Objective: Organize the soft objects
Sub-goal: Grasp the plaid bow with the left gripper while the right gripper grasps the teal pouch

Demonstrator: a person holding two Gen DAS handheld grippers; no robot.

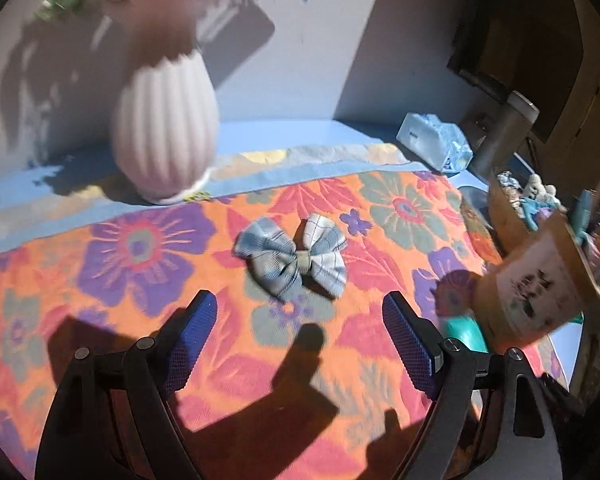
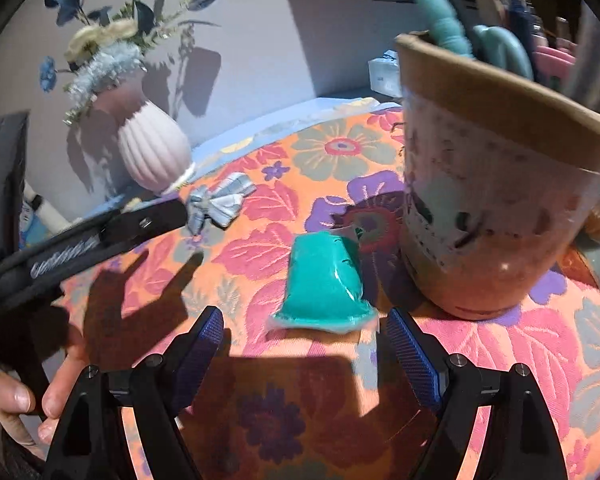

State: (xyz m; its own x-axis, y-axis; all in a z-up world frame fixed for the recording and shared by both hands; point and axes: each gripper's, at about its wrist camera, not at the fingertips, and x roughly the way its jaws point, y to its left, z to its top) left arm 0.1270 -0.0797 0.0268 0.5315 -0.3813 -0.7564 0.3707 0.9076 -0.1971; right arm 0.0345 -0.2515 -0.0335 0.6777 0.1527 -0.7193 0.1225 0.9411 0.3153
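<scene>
Left wrist view puts my left tongs [image 1: 300, 320] with their jaws spread wide and nothing between them, hanging just short of the plaid bow [image 1: 292, 256], which lies flat on the flowered cloth [image 1: 140, 248] that covers the surface. On the right wrist view my right tongs [image 2: 304, 332] are likewise released and empty, with the teal pouch [image 2: 324, 280] lying just ahead of the pads and close beside the paper cup [image 2: 492, 184]. My main worry is on that right side: the cup is crowded with tall tools and stands near the pouch, so if I close in carelessly the right-hand finger could knock its base and tip the lot over. The pouch looks slick and glossy, so I judge it may squirt out of a shallow pinch. On the left, the bow is thin and sits flat on the cloth, so I could easily pinch the cloth along with it and drag it, and the ribbed vase [image 1: 164, 136] stands on that cloth's far edge. Both views are blurred, which makes my aim less sure. Counting: two tongs, one bow, one teal pouch, one cup of tools, one vase of flowers, one wrapped tissue pack [image 1: 436, 140], and one hand [image 2: 24, 396] of mine showing low at the left.
</scene>
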